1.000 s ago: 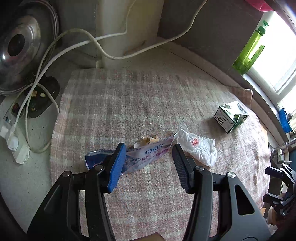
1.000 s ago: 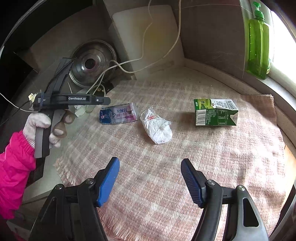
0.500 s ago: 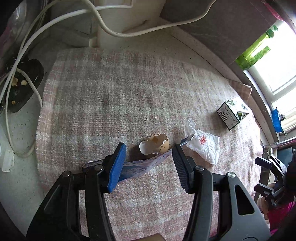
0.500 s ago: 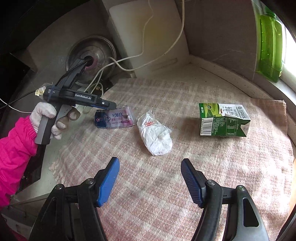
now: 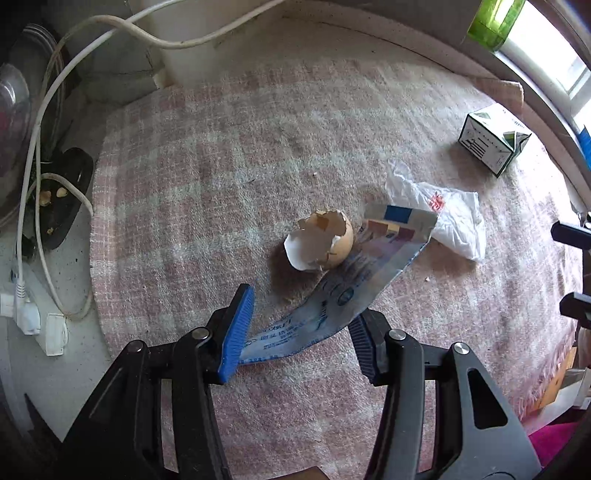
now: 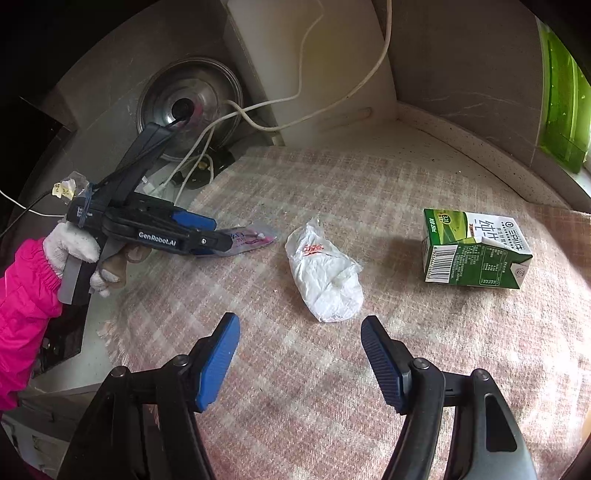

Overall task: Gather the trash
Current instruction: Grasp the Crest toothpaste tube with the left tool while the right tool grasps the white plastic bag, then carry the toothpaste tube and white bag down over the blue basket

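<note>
A blue foil wrapper [image 5: 332, 295] lies on the pink checked cloth [image 5: 221, 166], its near end between the fingers of my left gripper [image 5: 301, 306]. The jaws are closing around it, pointing steeply down, and the pads are not clamped on it. A broken eggshell [image 5: 317, 240] rests against the wrapper's far part. Beyond it lie a crumpled white plastic bag [image 5: 450, 214] and a green milk carton [image 5: 491, 136] on its side. My right gripper [image 6: 300, 319] hovers open and holds nothing, just short of the bag [image 6: 325, 280]. Its view shows the left gripper [image 6: 216, 230] over the wrapper [image 6: 255, 238].
A gloved hand [image 6: 74, 240] in a pink sleeve holds the left gripper. White cables [image 5: 110, 22], a power strip [image 5: 37, 321] and a black dish [image 5: 62, 192] lie left of the cloth. A steel lid [image 6: 188, 107] leans at the back. A green soap bottle [image 6: 561, 110] stands by the window.
The left gripper has come down over the wrapper and its jaws have narrowed a little. The eggshell has come into sight. The right gripper has drawn nearer to the white bag.
</note>
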